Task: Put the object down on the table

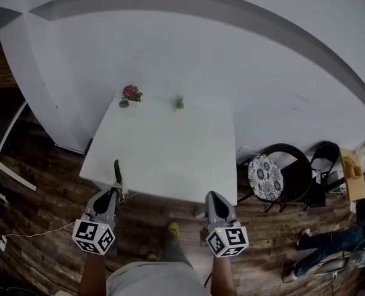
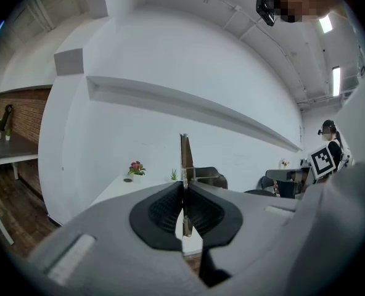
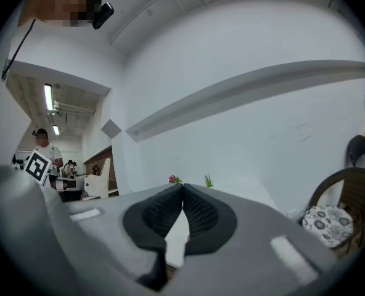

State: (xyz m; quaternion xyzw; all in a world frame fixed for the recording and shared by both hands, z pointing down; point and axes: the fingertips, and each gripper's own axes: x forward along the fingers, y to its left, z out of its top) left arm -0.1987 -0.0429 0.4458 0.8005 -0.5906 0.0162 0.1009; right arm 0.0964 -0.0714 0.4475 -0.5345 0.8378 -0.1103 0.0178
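My left gripper [image 1: 116, 191] is shut on a thin, dark, flat tool [image 1: 117, 171] that sticks out forward over the near left edge of the white table [image 1: 164, 147]. In the left gripper view the tool [image 2: 185, 156] stands edge-on as a narrow metal strip, pinched between the black pads [image 2: 164, 211] of that gripper [image 2: 184, 193]. My right gripper [image 1: 214, 197] hovers just short of the table's near edge. Its jaws meet in the right gripper view [image 3: 182, 191], with nothing between them.
A small pot of pink flowers [image 1: 131, 93] and a small green plant [image 1: 179, 102] stand at the table's far edge by the white wall. Dark chairs, one with a patterned cushion [image 1: 265, 177], are to the right. The floor is dark wood [image 1: 41, 208]. People are at the far right.
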